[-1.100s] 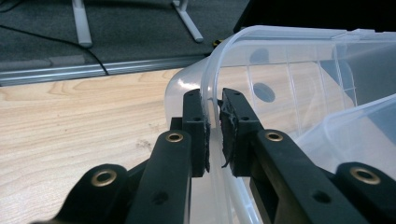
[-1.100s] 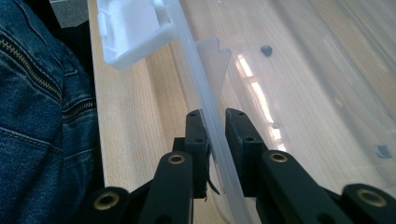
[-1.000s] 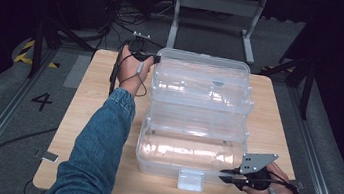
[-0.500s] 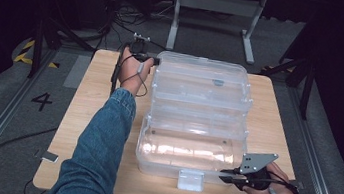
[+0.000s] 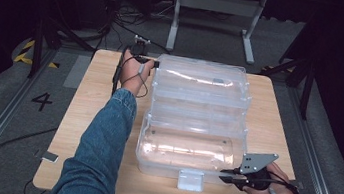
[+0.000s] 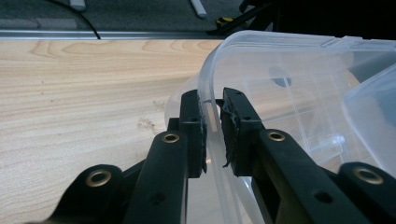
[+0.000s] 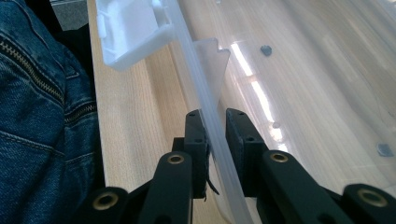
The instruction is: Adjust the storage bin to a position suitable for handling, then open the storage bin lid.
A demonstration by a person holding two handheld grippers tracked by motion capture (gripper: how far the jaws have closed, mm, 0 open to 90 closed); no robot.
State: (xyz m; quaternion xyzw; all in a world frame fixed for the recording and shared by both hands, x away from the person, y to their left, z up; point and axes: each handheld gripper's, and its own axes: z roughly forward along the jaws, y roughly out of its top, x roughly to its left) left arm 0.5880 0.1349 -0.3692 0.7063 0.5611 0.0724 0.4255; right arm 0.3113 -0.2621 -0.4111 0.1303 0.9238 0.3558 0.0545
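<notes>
A big see-through plastic box lies open in the middle of the table, its lid flat at the far side, a white latch at the near edge.

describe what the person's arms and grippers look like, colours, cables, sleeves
Both arms wear blue denim sleeves; a jacket zip shows in the right gripper view. The left gripper and right gripper have matte black fingers with brass-coloured rivets and worn black rubber pads. The right gripper carries a grey three-cornered plate with small holes. Thin grey cables loop over each hand.
</notes>
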